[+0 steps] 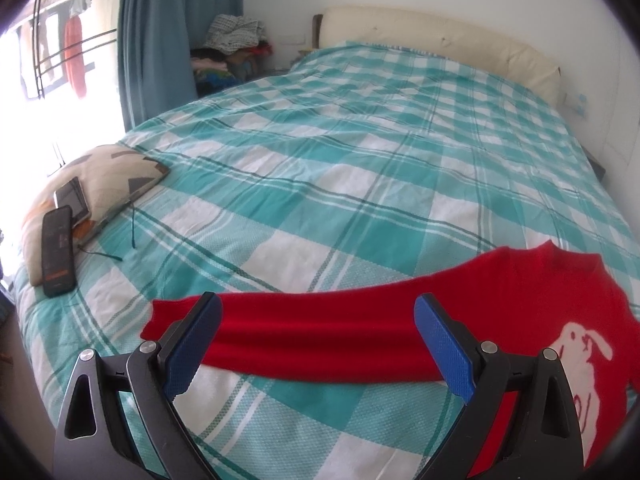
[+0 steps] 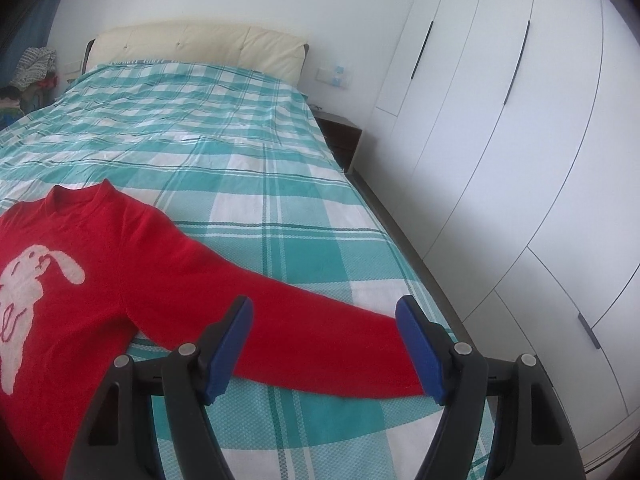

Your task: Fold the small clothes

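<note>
A small red sweater [image 1: 520, 300] with a white rabbit motif lies flat, face up, on the teal and white checked bed [image 1: 340, 160], both sleeves spread out sideways. My left gripper [image 1: 318, 344] is open and empty, hovering over the left sleeve [image 1: 300, 340], which runs between its blue pads. In the right wrist view the sweater body [image 2: 100, 260] lies at the left. My right gripper [image 2: 324, 348] is open and empty over the right sleeve [image 2: 320, 344], with its cuff near the right pad.
A patterned pillow [image 1: 100, 176] with a phone [image 1: 72, 198] and a black remote [image 1: 59, 252] lies at the bed's left edge. A clothes pile [image 1: 232, 48] sits by the curtain. White wardrobes [image 2: 500, 140] and a nightstand [image 2: 340, 136] stand right of the bed [image 2: 200, 128].
</note>
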Demonstrator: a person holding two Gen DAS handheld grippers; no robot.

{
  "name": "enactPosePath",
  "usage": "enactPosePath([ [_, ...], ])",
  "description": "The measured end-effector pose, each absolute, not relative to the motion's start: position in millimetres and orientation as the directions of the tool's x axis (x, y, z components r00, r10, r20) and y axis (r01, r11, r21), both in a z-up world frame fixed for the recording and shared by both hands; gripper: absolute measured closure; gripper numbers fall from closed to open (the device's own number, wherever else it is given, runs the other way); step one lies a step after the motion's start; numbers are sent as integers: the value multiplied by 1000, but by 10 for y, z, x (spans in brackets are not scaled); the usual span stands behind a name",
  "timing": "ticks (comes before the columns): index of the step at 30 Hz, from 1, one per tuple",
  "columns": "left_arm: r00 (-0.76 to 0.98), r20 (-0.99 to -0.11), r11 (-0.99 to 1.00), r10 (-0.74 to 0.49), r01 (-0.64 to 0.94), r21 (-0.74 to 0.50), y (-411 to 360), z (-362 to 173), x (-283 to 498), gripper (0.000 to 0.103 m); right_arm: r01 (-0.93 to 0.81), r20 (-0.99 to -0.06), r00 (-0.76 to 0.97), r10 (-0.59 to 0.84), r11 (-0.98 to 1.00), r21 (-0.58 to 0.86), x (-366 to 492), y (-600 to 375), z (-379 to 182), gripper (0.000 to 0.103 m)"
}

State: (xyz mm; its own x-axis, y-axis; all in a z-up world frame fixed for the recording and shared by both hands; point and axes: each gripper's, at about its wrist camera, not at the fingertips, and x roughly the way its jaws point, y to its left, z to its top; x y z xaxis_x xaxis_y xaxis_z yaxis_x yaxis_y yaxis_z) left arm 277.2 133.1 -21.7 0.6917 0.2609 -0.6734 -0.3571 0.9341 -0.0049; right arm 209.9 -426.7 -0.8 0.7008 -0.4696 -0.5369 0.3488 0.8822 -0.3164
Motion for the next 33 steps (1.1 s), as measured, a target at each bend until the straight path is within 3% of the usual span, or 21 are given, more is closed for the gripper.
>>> enactPosePath([
  [33,668,-690,928,278,-373,13,1382,-257,2821,5,364,-507,697,-507,860,-358,2088,-4257,-16,30],
])
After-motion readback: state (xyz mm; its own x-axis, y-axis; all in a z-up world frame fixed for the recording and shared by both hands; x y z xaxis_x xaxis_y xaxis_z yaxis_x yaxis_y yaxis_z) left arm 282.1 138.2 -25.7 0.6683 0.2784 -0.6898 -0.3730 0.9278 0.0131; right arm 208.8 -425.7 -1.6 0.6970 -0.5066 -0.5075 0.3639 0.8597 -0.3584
